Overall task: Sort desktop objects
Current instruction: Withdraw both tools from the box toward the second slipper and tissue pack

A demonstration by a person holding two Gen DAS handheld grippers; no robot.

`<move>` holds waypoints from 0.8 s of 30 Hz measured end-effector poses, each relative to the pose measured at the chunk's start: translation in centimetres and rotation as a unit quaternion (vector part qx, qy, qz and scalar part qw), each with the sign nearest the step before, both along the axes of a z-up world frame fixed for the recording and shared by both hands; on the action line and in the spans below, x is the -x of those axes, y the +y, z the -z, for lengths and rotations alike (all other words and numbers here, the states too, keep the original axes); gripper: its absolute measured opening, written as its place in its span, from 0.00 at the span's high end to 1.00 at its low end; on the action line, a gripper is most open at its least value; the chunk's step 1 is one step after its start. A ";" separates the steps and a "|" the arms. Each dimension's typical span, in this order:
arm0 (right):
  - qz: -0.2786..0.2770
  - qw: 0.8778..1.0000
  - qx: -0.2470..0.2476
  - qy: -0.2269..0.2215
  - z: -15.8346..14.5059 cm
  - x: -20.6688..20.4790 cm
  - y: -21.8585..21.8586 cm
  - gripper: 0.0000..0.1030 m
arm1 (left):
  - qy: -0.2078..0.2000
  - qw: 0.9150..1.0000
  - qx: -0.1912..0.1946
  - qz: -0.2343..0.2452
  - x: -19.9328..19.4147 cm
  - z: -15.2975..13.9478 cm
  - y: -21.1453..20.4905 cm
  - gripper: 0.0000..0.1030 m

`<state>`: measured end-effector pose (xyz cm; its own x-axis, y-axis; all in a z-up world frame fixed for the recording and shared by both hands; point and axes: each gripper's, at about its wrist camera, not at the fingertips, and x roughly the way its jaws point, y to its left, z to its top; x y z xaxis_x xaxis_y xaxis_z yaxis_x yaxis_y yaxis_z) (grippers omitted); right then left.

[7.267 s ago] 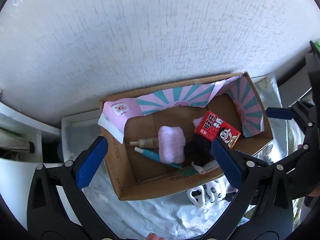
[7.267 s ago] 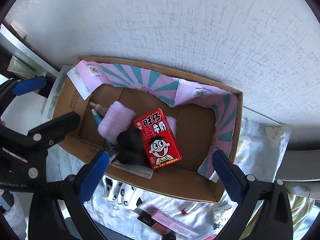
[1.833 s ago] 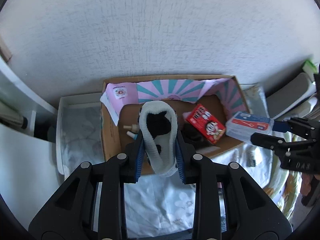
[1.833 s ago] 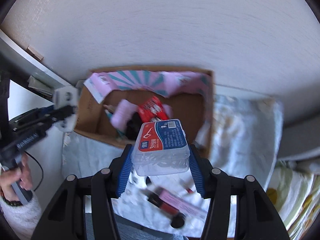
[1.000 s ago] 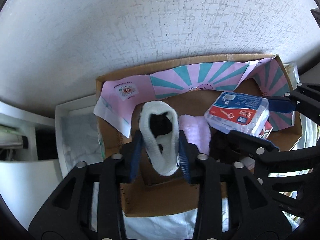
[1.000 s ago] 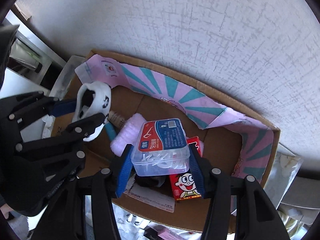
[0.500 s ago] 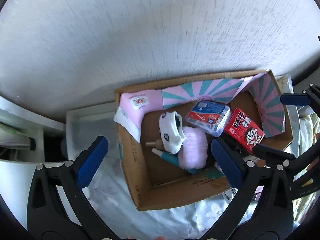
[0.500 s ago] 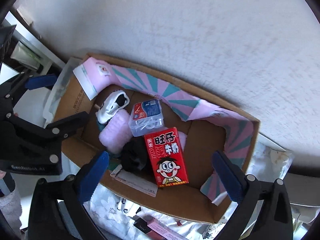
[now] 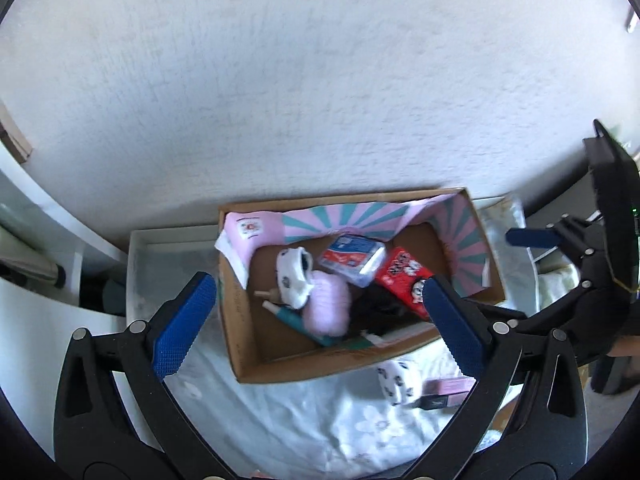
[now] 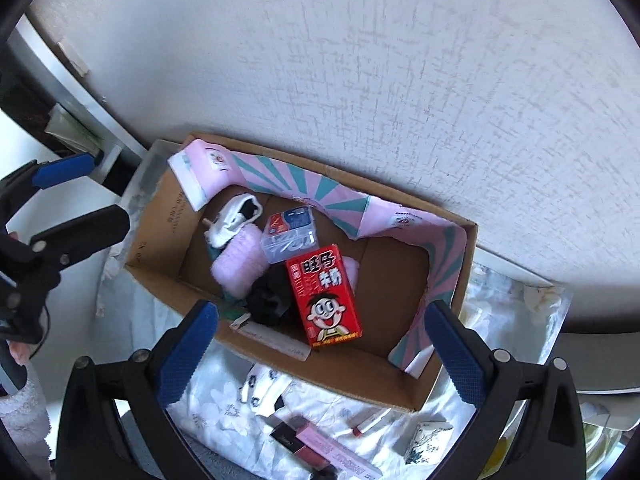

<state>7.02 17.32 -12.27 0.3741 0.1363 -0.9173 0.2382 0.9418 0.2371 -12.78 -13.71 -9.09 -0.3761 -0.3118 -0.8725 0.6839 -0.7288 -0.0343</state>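
A cardboard box [image 9: 256, 356] [image 10: 160, 236] with a pink and teal lining stands against the white wall. Inside lie a white sock with black spots [image 9: 294, 278] [image 10: 236, 220], a clear floss-pick case [image 9: 352, 258] [image 10: 290, 236], a red milk carton [image 9: 404, 282] [image 10: 324, 296], a pink fluffy roll [image 9: 326, 312] [image 10: 240, 266] and a black item [image 10: 270, 298]. My left gripper [image 9: 320, 326] hangs open above the box with nothing between its fingers. My right gripper [image 10: 320, 342] is open too, over the box's near edge, holding nothing.
On the flowered cloth [image 9: 280, 416] in front of the box lie a second spotted sock [image 9: 398, 382] [image 10: 260, 390], a pink and black packet [image 10: 320, 446], a small red tube [image 10: 366, 424] and a small white box [image 10: 426, 440]. A white tray [image 9: 138, 240] sits left of the box.
Both grippers opened and let go: the sock and the floss-pick case now lie in the box. Both grippers have since risen and drawn back from it.
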 end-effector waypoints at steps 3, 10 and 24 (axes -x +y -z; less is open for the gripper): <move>0.006 1.000 -0.010 -0.006 -0.5 1.2 -0.1 0.00 | -0.010 1.000 0.011 0.003 0.0 -0.7 1.2 0.00; 0.016 1.000 -0.004 -0.002 -1.9 4.5 -0.6 0.00 | -0.019 1.000 0.013 -0.006 -1.3 -1.6 3.2 0.00; 0.047 0.998 -0.041 -0.005 -0.6 10.7 -2.0 0.00 | -0.005 0.999 -0.044 -0.016 -3.5 -0.5 6.3 0.00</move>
<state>-3.68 15.28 -11.70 0.3975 0.1758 -0.9006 0.3211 0.8928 0.3160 -9.24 -7.37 -8.61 -0.3590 -0.2454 -0.9005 0.7078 -0.7005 -0.0912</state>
